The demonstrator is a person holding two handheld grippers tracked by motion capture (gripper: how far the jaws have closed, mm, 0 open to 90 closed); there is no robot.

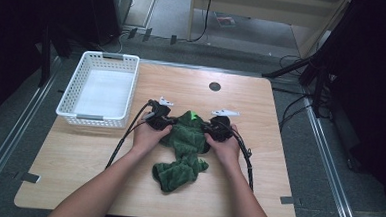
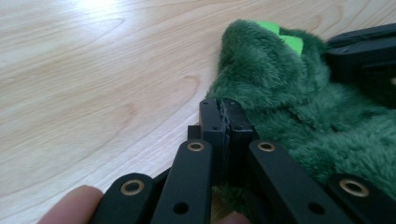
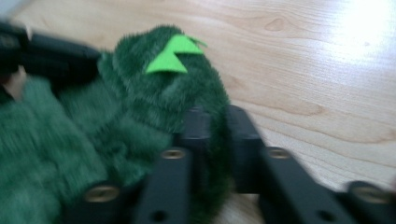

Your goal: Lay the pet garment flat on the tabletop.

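So the fuzzy green cloth (image 1: pixel 183 149) lies crumpled mid-table, just right of the white basket (image 1: pixel 101 89), with a bright green tag (image 3: pixel 175 55) poking up at its far end. Left gripper (image 2: pixel 225 122) has its fingers clenched flat together right at the cloth's edge; can't tell if any fabric is caught in there. Right gripper (image 3: pixel 215 140) is pinching a fold of the cloth between its fingers, though that view is blurry. From above, both hands cover the cloth's upper sides. Farther from the basket, a dark round spot (image 1: pixel 214 86) sits on the table (image 1: pixel 78 157).
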